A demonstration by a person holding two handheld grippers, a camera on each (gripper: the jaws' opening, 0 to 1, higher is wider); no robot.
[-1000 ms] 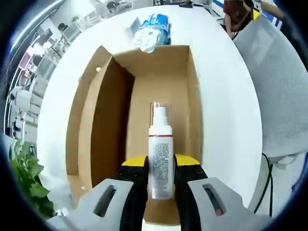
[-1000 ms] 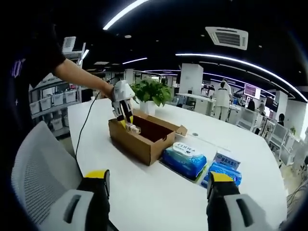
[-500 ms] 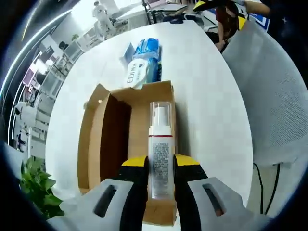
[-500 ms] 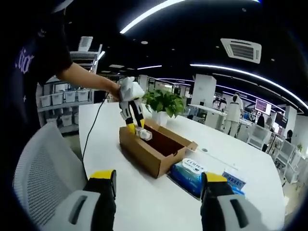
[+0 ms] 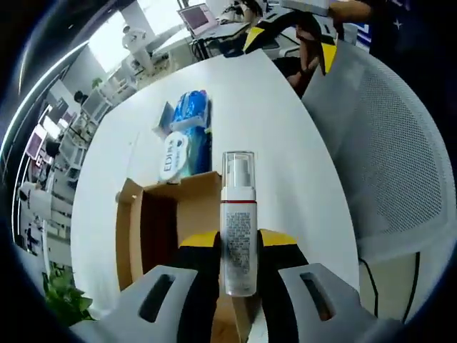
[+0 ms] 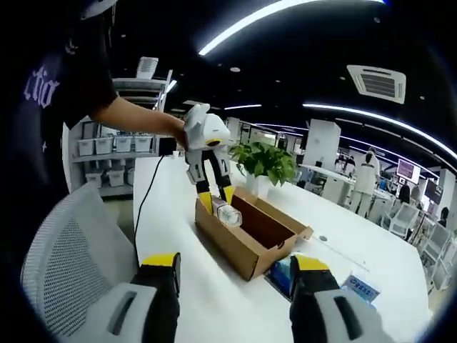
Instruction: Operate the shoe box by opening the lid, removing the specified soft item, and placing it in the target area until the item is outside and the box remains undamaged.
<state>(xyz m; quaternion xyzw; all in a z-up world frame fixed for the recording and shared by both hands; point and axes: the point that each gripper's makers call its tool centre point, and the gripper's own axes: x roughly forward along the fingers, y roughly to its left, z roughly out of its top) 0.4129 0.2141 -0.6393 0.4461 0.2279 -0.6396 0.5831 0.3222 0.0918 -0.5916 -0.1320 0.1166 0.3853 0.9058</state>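
My left gripper (image 5: 238, 268) is shut on a white pump bottle (image 5: 238, 229) with a clear cap and a red band, held up above the open brown shoe box (image 5: 153, 229). In the right gripper view that same left gripper (image 6: 215, 198) hangs over the near end of the box (image 6: 250, 232) with the bottle (image 6: 227, 213) between its yellow fingertips, a person's hand on it. My right gripper (image 6: 235, 271) stands open at the near table edge, nothing between its jaws, well short of the box.
A blue wipes pack (image 5: 187, 139) lies on the white table (image 5: 285, 143) just beyond the box, also peeking out by my right jaw (image 6: 280, 275). A small blue carton (image 6: 360, 288) lies further right. A grey mesh chair (image 5: 400, 157) stands beside the table. A potted plant (image 6: 265, 163) stands behind the box.
The left gripper has lifted the bottle up out of the box; the box looks smaller and lower in its view. The right gripper's view has swung slightly, jaws still open.
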